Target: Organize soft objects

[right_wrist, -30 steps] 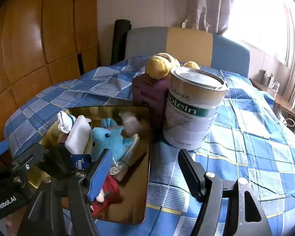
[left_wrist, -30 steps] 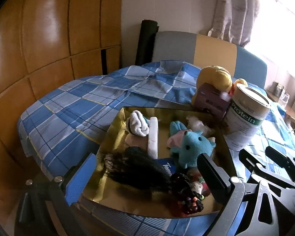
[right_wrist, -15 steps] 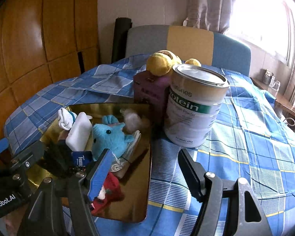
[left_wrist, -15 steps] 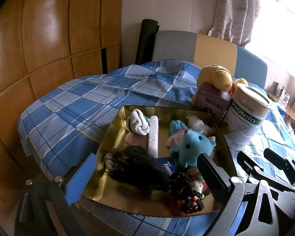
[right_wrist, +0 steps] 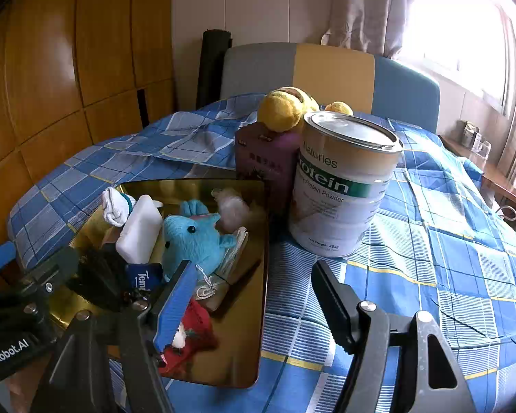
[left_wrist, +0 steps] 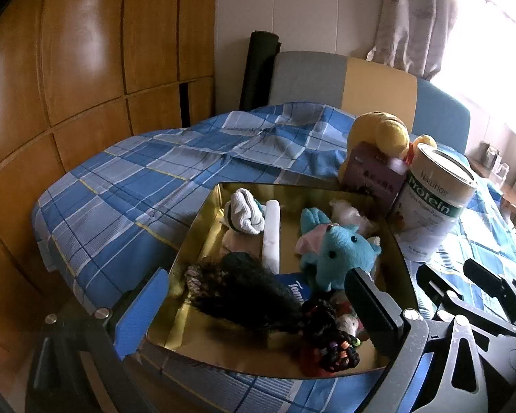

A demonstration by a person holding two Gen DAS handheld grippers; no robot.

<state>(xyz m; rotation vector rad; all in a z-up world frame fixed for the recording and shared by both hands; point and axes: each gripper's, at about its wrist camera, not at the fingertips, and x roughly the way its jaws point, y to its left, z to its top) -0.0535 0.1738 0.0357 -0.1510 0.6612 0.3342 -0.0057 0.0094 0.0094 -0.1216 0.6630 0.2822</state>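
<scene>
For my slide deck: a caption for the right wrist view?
Open right gripper hovers beside gold tray of soft toys, near protein can.

Both wrist cams look down, prob. close, sharing gold tray (left_wrist: pixel 203 213).

A purple box (right_wrist: pixel 263 165) and protein tin (right_wrist: pixel 340 186) hide most of the yellow plush (right_wrist: pixel 285 110); dark fur (left_wrist: pixel 244 289) covers a blue packet's (left_wrist: pixel 297 290) lettering.
</scene>
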